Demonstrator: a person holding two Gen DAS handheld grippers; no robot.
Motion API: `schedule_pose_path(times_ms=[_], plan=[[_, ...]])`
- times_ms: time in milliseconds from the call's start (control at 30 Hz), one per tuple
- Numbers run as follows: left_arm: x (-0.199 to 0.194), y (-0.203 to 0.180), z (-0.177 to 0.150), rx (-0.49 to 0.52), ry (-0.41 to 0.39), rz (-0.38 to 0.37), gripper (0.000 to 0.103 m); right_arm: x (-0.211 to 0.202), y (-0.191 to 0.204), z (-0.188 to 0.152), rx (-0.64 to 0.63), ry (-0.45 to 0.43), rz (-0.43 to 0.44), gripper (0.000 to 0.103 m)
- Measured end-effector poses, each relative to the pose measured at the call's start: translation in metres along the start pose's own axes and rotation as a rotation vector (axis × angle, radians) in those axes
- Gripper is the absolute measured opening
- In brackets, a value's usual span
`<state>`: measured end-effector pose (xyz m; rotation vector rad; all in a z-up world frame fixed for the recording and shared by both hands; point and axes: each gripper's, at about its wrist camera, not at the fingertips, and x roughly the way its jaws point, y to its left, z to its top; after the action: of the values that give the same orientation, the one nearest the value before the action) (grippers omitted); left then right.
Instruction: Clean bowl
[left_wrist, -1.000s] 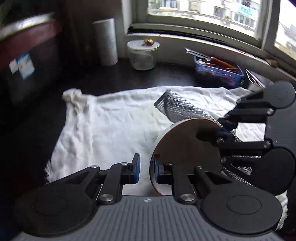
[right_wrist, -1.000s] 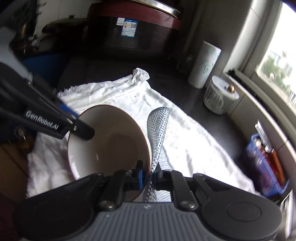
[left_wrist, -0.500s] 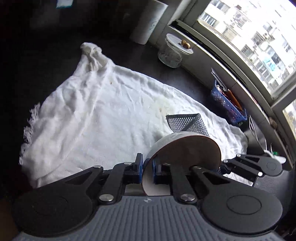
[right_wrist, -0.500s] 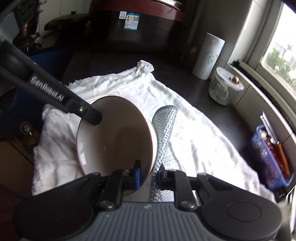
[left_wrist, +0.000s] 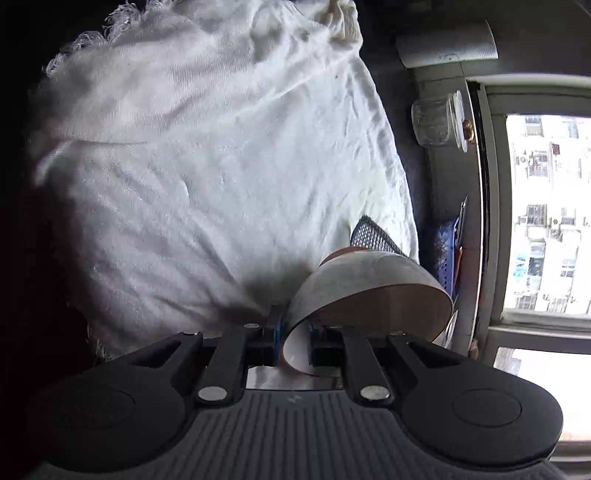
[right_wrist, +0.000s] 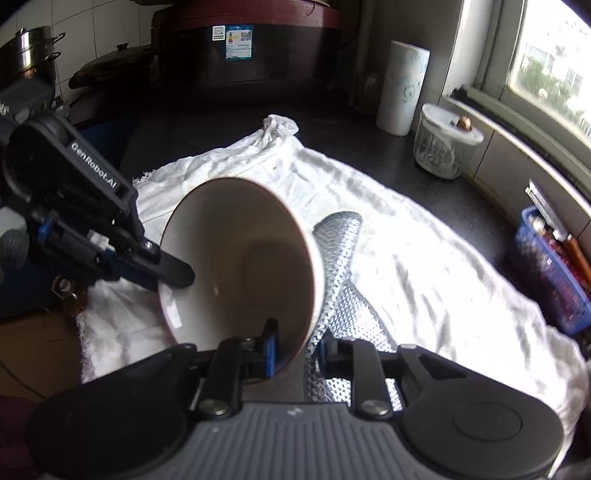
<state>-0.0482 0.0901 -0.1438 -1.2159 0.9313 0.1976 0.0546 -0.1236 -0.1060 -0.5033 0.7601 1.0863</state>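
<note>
A bowl (right_wrist: 240, 258), white inside with a brown rim, is held tilted on its side above a white cloth (right_wrist: 424, 266). My left gripper (left_wrist: 293, 341) is shut on the bowl's (left_wrist: 369, 280) rim; it also shows in the right wrist view (right_wrist: 173, 271) at the bowl's left edge. My right gripper (right_wrist: 295, 349) is shut on a silver mesh scouring cloth (right_wrist: 340, 258) and on the bowl's near rim, with the mesh pressed against the bowl's outer wall. The mesh (left_wrist: 371, 232) peeks out behind the bowl in the left wrist view.
A paper towel roll (right_wrist: 402, 88), a lidded glass jar (right_wrist: 443, 147) and a blue basket (right_wrist: 554, 273) stand along the window side. A large dark red cooker (right_wrist: 251, 44) and steel pots (right_wrist: 33, 51) stand at the back. The counter (right_wrist: 207, 125) is dark.
My left gripper has rolled strongly with the bowl, so its view is turned sideways. The bowl's opening now faces the right gripper more. The right gripper keeps its hold on the mesh.
</note>
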Motion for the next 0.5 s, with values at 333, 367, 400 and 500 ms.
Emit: schedule_pose_path(times_ms=[333, 367, 400, 500], plan=[[-0.007, -0.107, -0.048, 0.983, -0.231, 0.373, 0.012, -0.012, 0.004, 0.007, -0.116, -0.076, -0.119, 0.011], [-0.005, -0.114, -0.055, 1.069, -0.256, 0.400, 0.012, -0.013, 0.007, 0.008, -0.154, -0.075, -0.142, 0.010], [-0.005, -0.119, -0.060, 1.131, -0.276, 0.413, 0.012, -0.014, 0.009, 0.010, -0.191, -0.076, -0.163, 0.010], [-0.003, -0.122, -0.057, 1.119, -0.260, 0.376, 0.012, -0.017, 0.016, 0.015, -0.292, -0.069, -0.205, 0.010]])
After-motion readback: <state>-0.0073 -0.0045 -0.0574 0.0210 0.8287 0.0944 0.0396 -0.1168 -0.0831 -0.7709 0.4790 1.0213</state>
